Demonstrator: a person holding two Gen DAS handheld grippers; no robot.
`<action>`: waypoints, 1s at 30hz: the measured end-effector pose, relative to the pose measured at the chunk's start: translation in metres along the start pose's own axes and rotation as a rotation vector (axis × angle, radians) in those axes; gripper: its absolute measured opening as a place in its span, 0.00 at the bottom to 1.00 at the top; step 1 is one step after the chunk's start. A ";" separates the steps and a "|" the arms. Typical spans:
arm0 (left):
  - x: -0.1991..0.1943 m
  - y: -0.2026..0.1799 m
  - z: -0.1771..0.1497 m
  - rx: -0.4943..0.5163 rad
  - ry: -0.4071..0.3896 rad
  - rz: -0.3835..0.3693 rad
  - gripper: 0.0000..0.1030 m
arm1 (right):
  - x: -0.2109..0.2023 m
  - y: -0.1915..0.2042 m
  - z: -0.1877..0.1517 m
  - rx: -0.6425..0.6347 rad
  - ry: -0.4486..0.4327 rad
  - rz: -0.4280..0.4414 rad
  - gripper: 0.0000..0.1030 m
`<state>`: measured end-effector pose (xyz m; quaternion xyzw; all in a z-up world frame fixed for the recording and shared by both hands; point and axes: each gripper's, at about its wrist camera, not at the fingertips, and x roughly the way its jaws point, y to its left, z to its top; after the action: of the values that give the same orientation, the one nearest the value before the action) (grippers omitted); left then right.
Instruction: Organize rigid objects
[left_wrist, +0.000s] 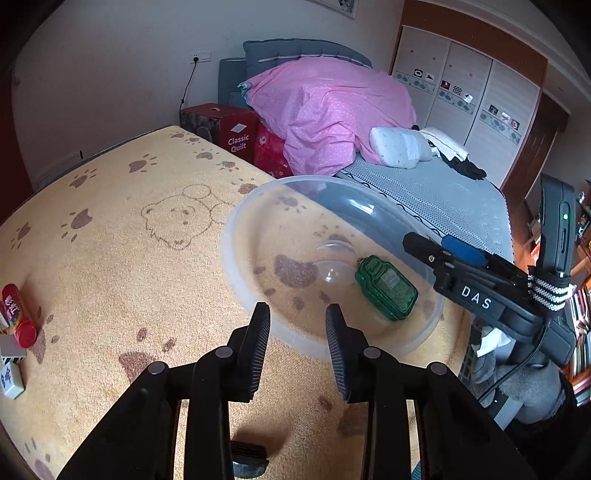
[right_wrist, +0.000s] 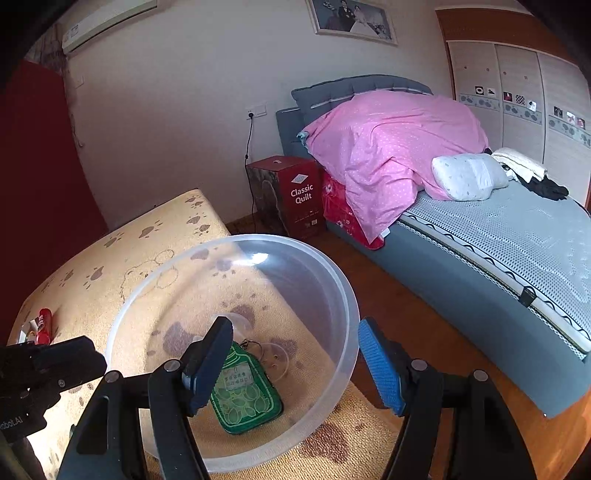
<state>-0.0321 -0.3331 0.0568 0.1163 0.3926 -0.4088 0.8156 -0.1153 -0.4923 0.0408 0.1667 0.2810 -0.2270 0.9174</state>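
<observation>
Left wrist view: left tongs (left_wrist: 297, 332) parted narrowly, nothing between the pads, hovering at near rim of clear bowl (left_wrist: 236, 258). Bowl sits near right edge of tabletop (left_wrist: 110, 258). Green tag (left_wrist: 386, 288) lies flat inside bowl, beyond tongs and to the right. Right tongs (left_wrist: 443, 251) reach over bowl's right rim. Red can (left_wrist: 18, 315) at left edge.

Right wrist view: right tongs (right_wrist: 295, 365) spread wide, straddling bowl's (right_wrist: 343, 295) right wall, one finger inside above green tag (right_wrist: 247, 398), other outside; pads not touching it.
</observation>
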 end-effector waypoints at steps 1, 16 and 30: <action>0.000 0.002 -0.005 -0.004 0.009 0.006 0.39 | 0.000 -0.001 0.000 0.002 0.001 0.001 0.72; 0.006 -0.003 -0.048 0.014 0.109 -0.031 0.49 | -0.001 0.002 -0.004 -0.009 0.009 0.008 0.72; -0.014 0.020 -0.063 -0.035 0.097 0.018 0.49 | -0.002 0.006 -0.008 -0.018 0.018 0.019 0.73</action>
<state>-0.0566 -0.2799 0.0224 0.1252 0.4380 -0.3883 0.8011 -0.1176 -0.4835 0.0368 0.1633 0.2895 -0.2144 0.9184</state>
